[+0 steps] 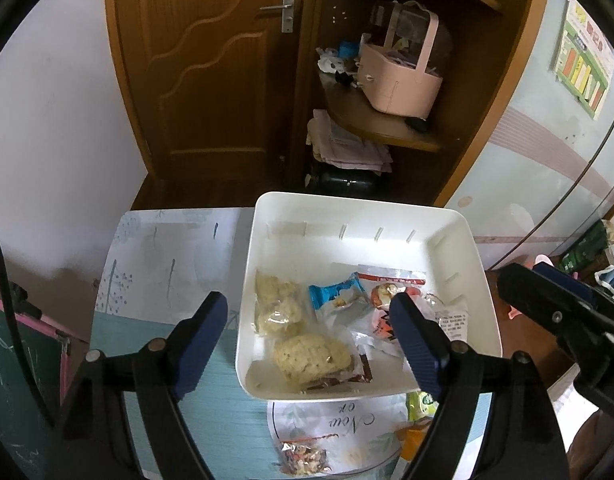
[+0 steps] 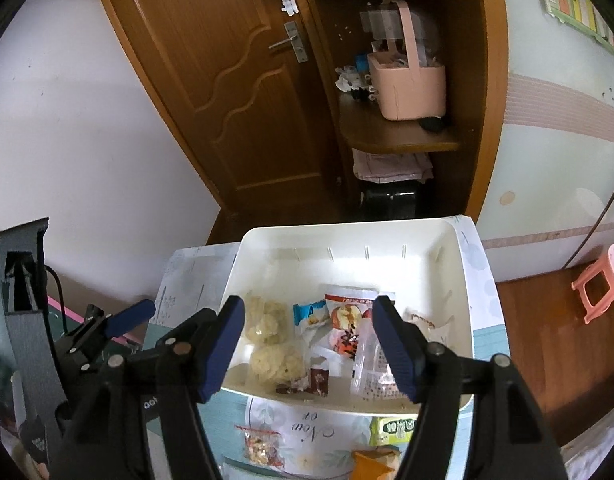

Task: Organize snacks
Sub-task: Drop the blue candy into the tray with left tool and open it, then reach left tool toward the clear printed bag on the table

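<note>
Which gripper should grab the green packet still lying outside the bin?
Right, probably. The green packet lies by the bin's near right corner, just under the open right gripper. The open left gripper sits further left.

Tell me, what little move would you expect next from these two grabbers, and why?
Probably the right gripper dips toward the green packet on the table, just in front of the white bin. Both grippers are open and empty, several snacks already lie in the bin, and the green packet, an orange packet and a bag of mixed nuts remain outside.
</note>
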The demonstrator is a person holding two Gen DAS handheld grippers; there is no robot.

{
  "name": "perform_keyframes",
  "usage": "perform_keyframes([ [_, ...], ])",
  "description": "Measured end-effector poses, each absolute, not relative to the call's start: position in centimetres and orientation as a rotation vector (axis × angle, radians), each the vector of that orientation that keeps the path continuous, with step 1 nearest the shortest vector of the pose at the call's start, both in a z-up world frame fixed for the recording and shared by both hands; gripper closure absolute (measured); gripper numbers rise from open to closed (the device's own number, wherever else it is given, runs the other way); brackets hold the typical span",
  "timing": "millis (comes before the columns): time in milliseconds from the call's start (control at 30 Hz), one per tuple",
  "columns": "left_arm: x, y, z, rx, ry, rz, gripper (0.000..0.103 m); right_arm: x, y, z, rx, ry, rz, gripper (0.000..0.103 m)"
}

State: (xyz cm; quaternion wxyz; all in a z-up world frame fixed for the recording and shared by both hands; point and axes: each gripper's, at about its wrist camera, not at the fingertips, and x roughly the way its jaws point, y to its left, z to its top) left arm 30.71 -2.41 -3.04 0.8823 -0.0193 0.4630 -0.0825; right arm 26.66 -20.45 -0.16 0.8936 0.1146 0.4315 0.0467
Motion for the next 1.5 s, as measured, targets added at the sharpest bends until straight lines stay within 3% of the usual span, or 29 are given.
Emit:
perform_keyframes([
  [567, 22.9, -2.8, -4.0, 0.005, 0.982, -0.247, 0.021, 19.5, -22.2, -2.4, 0.161, 0.958, 0.082, 0.036],
  [1167, 10.3, -3.1, -15.0, 0.294, 1.199, -0.503, 0.021, 11.4, -23.2, -12.1, 0.3, 1.158, 0.052, 0.037],
  [1500, 4.7, -4.8, -19.5, 0.597, 1.12, -0.506, 0.021, 11.5, -20.6, -17.0, 0.303, 1.249, 0.039, 0.044],
])
